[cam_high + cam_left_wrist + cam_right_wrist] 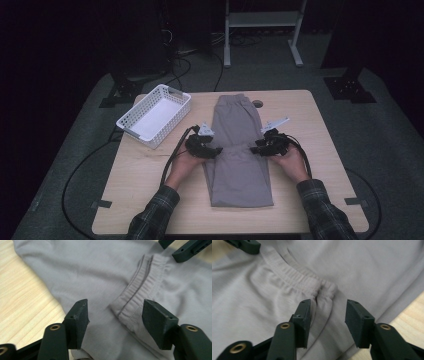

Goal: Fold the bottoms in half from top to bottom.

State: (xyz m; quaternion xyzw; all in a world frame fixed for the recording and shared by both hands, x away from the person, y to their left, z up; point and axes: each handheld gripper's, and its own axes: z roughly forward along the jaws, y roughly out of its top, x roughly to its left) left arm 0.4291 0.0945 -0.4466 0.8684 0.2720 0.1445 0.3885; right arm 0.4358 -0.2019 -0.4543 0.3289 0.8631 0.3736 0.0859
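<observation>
Where hems meet, grey trousers (239,150) mid-table.

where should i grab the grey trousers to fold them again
Judging by how they lie, grip the trousers at the ribbed hem band folded across the middle, one corner per gripper. Bring the left gripper in from the left edge and the right gripper from the right. The band is thick, stitched and slightly raised, so open jaws can slide around it more easily than flat cloth.
</observation>
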